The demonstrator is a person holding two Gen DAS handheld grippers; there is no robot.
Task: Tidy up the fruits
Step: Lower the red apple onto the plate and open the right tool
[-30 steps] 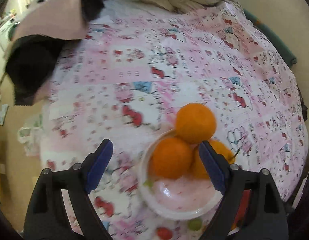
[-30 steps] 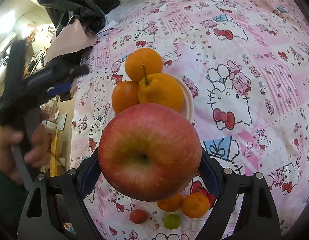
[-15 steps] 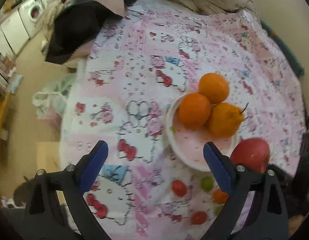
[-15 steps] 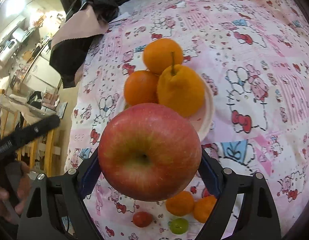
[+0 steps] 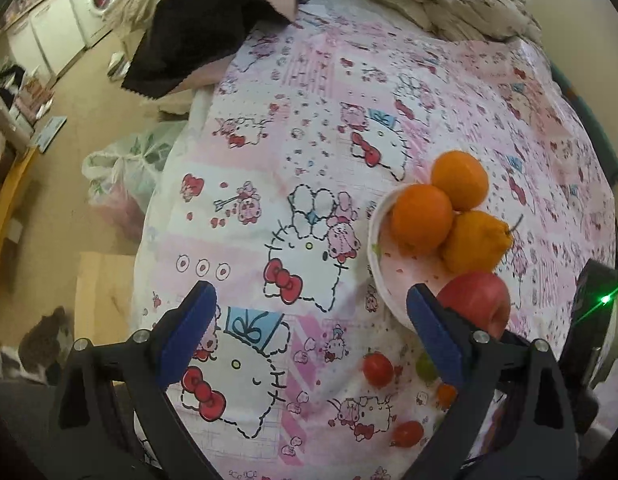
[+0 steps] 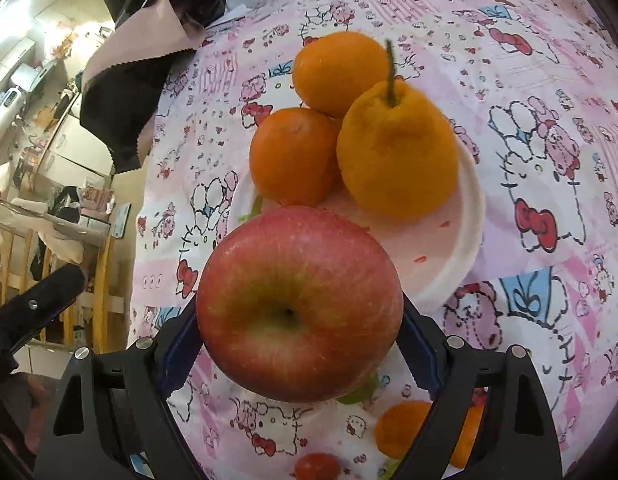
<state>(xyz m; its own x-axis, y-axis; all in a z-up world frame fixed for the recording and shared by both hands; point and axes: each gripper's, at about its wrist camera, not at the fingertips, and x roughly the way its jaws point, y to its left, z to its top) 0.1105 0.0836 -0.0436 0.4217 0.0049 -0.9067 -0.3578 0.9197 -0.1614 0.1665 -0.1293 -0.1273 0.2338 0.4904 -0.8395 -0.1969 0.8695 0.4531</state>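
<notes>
We see the left gripper (image 5: 311, 330) has swung off the white bowl (image 5: 375, 264) since 1 s ago; its jaws have just been opening, now wide apart w/ nothing between, over the Hello Kitty cloth (image 5: 309, 128). The right gripper (image 6: 299, 344) still clamps the red apple (image 6: 299, 316), now closer to the bowl's near rim. In the bowl: 2 oranges (image 6: 295, 156) + 1 stemmed citrus (image 6: 397, 152). Cherry tomatoes (image 5: 377, 368) and 1 green grape (image 5: 425, 366) lie on the cloth nearby. No legible writing.
</notes>
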